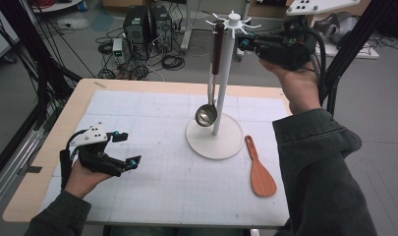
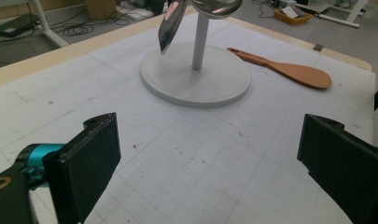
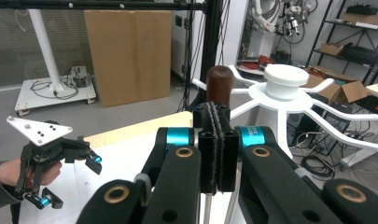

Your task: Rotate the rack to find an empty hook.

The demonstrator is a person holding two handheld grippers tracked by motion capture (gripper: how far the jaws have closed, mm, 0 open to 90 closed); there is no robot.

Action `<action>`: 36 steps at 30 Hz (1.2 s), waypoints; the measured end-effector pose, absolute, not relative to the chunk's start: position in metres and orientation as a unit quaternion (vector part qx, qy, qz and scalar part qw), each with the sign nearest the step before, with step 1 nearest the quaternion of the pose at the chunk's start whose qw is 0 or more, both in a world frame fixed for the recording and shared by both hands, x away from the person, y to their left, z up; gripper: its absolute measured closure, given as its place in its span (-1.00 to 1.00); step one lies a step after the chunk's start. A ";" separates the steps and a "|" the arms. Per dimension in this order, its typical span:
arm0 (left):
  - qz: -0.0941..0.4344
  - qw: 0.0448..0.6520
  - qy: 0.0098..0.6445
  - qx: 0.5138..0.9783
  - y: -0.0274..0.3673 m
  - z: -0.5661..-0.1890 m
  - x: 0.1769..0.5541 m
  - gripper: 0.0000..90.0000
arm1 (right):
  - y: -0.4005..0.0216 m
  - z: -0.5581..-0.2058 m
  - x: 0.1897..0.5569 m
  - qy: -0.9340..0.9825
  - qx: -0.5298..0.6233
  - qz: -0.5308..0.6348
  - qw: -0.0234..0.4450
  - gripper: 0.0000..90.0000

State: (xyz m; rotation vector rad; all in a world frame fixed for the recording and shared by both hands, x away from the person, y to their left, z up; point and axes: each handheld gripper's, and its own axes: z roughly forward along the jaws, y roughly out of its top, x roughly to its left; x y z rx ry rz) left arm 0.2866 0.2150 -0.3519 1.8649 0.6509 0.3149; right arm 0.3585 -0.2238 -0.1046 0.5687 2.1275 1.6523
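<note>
right tool (image 3: 218,149), jaws together, just beside hanging ladle (image 1: 212,78) on rack (image 1: 225,73)

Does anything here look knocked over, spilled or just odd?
Nothing stands out. The ladle hangs straight from the white rack, and the wooden spatula lies flat on the mat beside the rack's base, intact.

The high view looks forward and down from above the person's side, taking in the whole surface (image 1: 152,196). The left gripper view sits low, close over the gridded surface, facing the white stand (image 2: 196,79) and wooden spatula (image 2: 289,71), both shared with the high view. The right gripper view rides level beside the stand's top, looking back across at the left hand-held gripper (image 3: 67,175).
</note>
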 end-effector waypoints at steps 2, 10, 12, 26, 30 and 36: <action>0.132 0.540 0.274 0.785 0.215 -0.352 0.286 -0.85 | -0.222 -0.105 0.358 0.761 0.201 0.586 0.194 1.00; 0.135 0.540 0.274 0.785 0.216 -0.351 0.286 -0.86 | -0.230 -0.109 0.355 0.759 0.204 0.587 0.193 1.00; 0.135 0.540 0.274 0.784 0.216 -0.352 0.286 -0.86 | -0.233 -0.111 0.355 0.758 0.207 0.588 0.192 1.00; 0.135 0.539 0.273 0.785 0.216 -0.352 0.287 -0.86 | -0.259 -0.114 0.361 0.751 0.240 0.581 0.203 1.00; 0.136 0.538 0.274 0.786 0.216 -0.352 0.287 -0.86 | -0.262 -0.113 0.365 0.750 0.245 0.578 0.207 1.00; 0.135 0.539 0.275 0.785 0.216 -0.352 0.287 -0.85 | -0.259 -0.111 0.367 0.751 0.247 0.576 0.207 1.00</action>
